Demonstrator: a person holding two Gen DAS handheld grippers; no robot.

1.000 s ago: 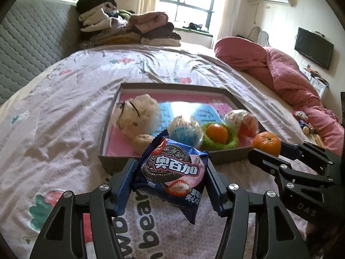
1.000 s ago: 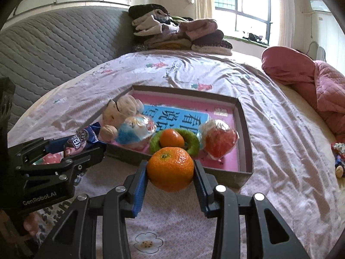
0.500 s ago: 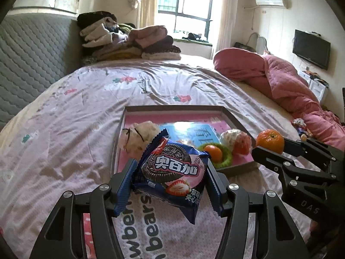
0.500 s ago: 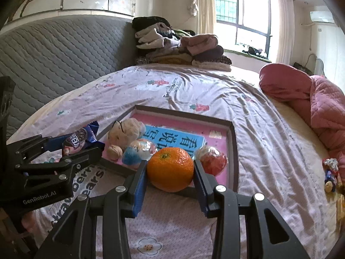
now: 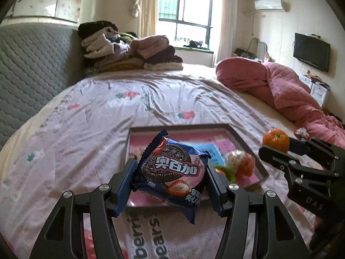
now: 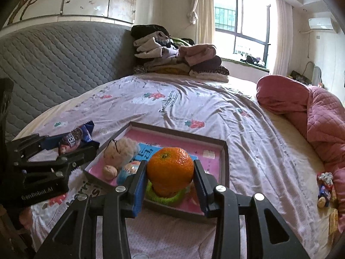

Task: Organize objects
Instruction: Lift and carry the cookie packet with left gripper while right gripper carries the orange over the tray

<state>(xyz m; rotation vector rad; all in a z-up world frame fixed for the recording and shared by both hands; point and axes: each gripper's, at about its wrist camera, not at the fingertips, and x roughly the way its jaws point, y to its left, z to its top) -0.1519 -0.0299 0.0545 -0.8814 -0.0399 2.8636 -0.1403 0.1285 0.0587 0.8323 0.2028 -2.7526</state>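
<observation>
My left gripper [image 5: 170, 179] is shut on a blue and pink cookie packet [image 5: 172, 172], held in the air above the bed in front of the tray. My right gripper [image 6: 170, 173] is shut on an orange tangerine [image 6: 170, 169], also lifted above the tray's near edge. The shallow grey tray with a pink floor [image 6: 215, 146] lies on the bed. In it are a white plush toy [image 6: 120, 151], a walnut [image 6: 109, 172], a wrapped blue ball [image 6: 129, 168], a green ring [image 6: 166, 197] with a second tangerine inside, and a wrapped red ball [image 5: 241, 161]. The cookie packet [image 6: 74, 141] and the tangerine [image 5: 276, 140] each show in the other wrist view.
The bed carries a printed lilac sheet [image 5: 97, 116], with a grey quilted headboard [image 6: 54, 64] at the left. Folded clothes [image 5: 129, 56] are stacked at the far end. A pink quilt [image 5: 291, 95] lies bunched on the right, with small wrapped sweets [image 6: 325, 185] beside it.
Both grippers have risen with their loads still held. The tray now sits lower and smaller in both views, and more of the room shows.
</observation>
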